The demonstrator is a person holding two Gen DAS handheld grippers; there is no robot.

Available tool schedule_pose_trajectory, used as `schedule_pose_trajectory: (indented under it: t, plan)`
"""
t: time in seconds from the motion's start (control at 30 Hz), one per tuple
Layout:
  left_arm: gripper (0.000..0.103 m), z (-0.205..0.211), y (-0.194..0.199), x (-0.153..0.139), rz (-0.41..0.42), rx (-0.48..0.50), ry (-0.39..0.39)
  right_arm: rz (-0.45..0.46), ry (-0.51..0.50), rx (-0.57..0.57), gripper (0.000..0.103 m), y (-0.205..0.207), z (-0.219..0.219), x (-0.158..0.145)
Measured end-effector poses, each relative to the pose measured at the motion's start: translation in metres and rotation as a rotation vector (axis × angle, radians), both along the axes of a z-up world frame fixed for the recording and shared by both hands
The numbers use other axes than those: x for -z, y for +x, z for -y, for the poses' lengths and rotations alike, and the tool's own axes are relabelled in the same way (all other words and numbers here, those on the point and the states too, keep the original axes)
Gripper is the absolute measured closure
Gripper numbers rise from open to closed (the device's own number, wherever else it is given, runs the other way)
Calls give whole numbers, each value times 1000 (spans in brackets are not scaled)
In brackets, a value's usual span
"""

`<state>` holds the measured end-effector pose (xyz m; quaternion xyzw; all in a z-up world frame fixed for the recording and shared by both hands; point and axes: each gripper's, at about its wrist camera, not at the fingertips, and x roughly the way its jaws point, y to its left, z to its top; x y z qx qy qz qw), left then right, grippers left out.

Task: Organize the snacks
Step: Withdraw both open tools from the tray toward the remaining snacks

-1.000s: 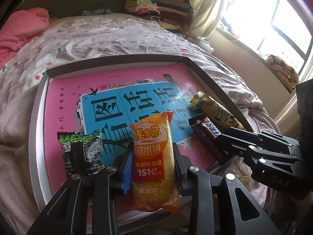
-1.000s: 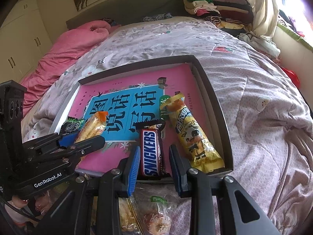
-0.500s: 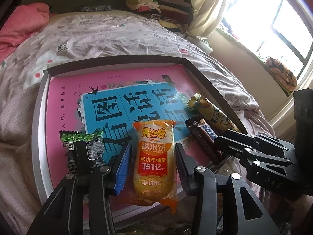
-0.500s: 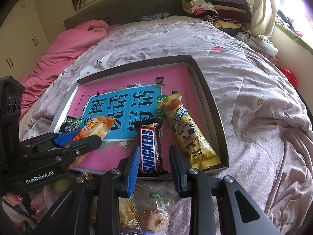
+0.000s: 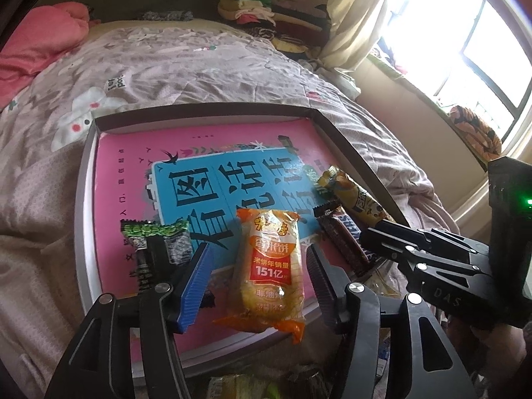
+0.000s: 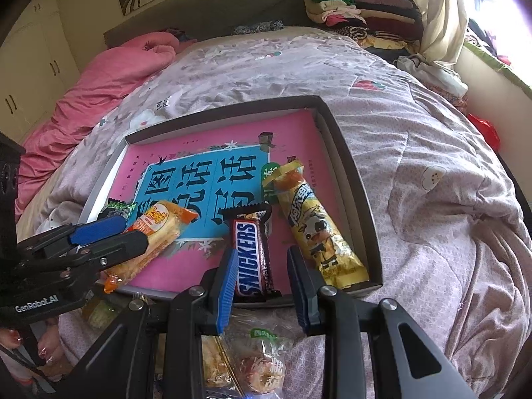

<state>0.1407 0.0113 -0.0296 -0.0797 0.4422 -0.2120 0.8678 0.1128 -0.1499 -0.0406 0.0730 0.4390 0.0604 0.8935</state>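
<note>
My blue ribbed fingers (image 5: 194,279), orange-and-yellow rice cracker pack (image 5: 267,269), brown Snickers bar (image 6: 252,259), yellow cow-print wrapper (image 6: 319,232), green-black packet (image 5: 156,246), pink-and-blue tray (image 5: 119,166), floral lilac quilt (image 6: 415,153).

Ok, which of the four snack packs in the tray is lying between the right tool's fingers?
The Snickers bar: brown wrapper, second from right, beside the yellow cow-print pack. The right tool straddles it, open.

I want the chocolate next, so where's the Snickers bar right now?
The Snickers bar lies in the tray, at its near edge, between the rice cracker pack on its left and the yellow cow-print pack on its right, with the open right claw around it.
</note>
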Motion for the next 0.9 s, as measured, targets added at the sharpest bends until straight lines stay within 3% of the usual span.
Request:
schedule_pose_trajectory:
  t: [0.6, 0.9]
  plan:
    - [27, -22, -6, -16, 15, -58, -31, 60, 25, 37, 72, -5, 11, -23]
    - [25, -37, -11, -24, 27, -87, -47, 119, 52, 18, 63, -11, 10, -40]
